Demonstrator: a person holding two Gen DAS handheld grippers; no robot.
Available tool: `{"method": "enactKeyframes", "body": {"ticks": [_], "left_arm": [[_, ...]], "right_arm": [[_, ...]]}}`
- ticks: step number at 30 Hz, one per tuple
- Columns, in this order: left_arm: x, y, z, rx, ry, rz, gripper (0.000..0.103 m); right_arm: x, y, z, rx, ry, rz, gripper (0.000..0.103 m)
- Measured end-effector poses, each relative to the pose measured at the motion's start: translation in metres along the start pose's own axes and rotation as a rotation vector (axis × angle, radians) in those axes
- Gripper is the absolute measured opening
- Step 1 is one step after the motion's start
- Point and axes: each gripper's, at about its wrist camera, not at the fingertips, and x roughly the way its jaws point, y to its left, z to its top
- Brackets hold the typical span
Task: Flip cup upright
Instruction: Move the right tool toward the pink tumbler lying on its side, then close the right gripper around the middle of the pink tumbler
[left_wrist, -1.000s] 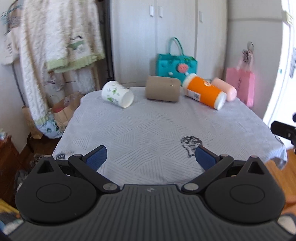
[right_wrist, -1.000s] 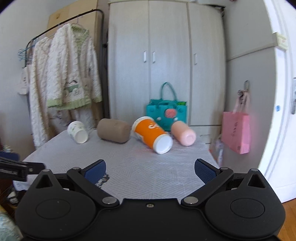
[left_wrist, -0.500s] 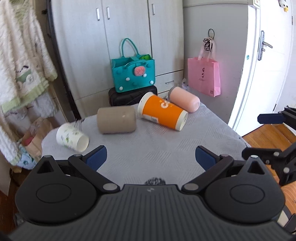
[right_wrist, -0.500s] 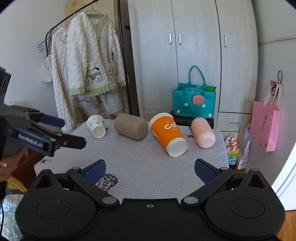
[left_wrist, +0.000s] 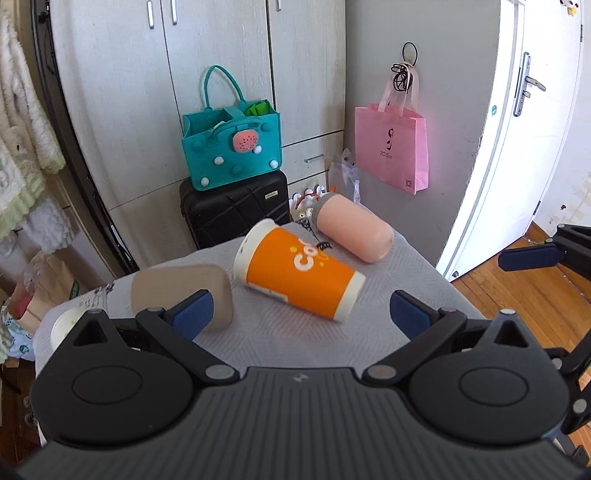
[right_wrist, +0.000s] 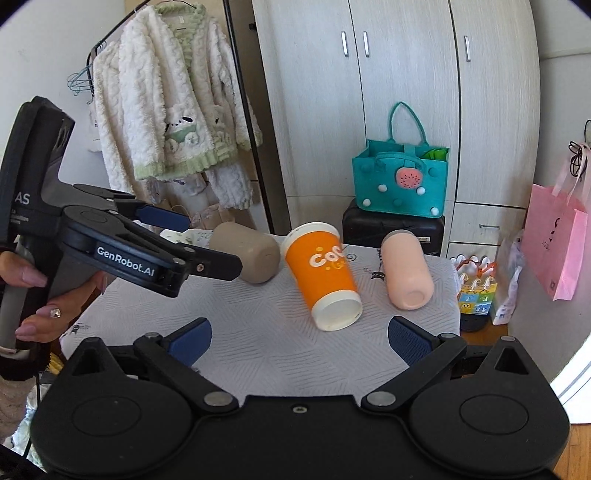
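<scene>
Several cups lie on their sides on the grey cloth-covered table (left_wrist: 388, 295). An orange cup (left_wrist: 299, 277) lies in the middle, a pink cup (left_wrist: 354, 232) to its right, a beige cup (left_wrist: 177, 284) to its left, and a white printed cup (left_wrist: 62, 325) at the far left, mostly hidden by my left gripper's finger. My left gripper (left_wrist: 303, 317) is open and empty, just short of the orange cup. My right gripper (right_wrist: 299, 338) is open and empty in front of the orange cup (right_wrist: 325, 273). The left gripper also shows in the right wrist view (right_wrist: 177, 240), above the beige cup (right_wrist: 247, 254).
Behind the table a teal bag (left_wrist: 232, 144) sits on a black suitcase (left_wrist: 236, 210) against grey wardrobes. A pink bag (left_wrist: 391, 147) hangs on the wall at the right. White clothes (right_wrist: 173, 103) hang on a rack at the left. A white door (left_wrist: 517, 129) stands at the right.
Both grippers have moved forward over the table toward the cups. The left gripper has swung right and closer to the orange cup. Both stay open.
</scene>
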Motion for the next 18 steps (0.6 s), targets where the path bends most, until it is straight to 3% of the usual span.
{"method": "enactKeyframes", "body": {"ticks": [9,11,15,18], "left_arm": [[0.070,-0.005,0.032,0.000,0.025,-0.085,0.103],[0.081,-0.004,0.036,-0.008,0.032,-0.077,0.099],[0.100,0.009,0.046,-0.040,0.040,-0.072,0.098],[0.114,0.017,0.053,-0.066,0.055,-0.092,0.098]], "right_arm": [[0.065,-0.055,0.030,0.013,0.079,-0.005,0.100],[0.080,-0.069,0.038,0.031,0.107,-0.002,0.091],[0.110,-0.087,0.051,0.026,0.173,-0.041,0.082],[0.125,-0.092,0.056,-0.006,0.197,-0.066,0.080]]}}
